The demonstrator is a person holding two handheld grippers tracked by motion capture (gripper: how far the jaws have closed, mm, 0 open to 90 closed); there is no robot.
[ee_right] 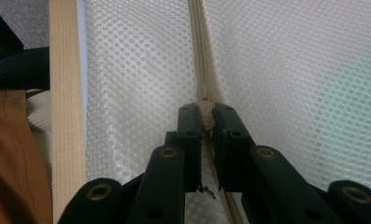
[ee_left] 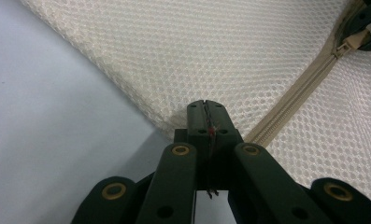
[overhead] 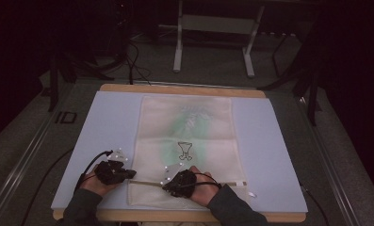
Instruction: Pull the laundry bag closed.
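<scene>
**Grippers on a mesh bag**

Your left gripper point(ee_left: 205, 109) clamps the mesh bag's point(overhead: 187, 141) corner edge on the desk point(overhead: 109, 117) — your right gripper point(ee_right: 206, 116) pinches the zipper pull point(ee_right: 205, 100), its lower part hidden between the jaws.

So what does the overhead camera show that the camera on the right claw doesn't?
The high view alone shows the whole mesh bag with its drawing, the left claw pinching the bag's edge, and the floor beyond. The right gripper view alone shows the right claw clamped on the zipper pull. Both show the zipper and table edge.
</scene>
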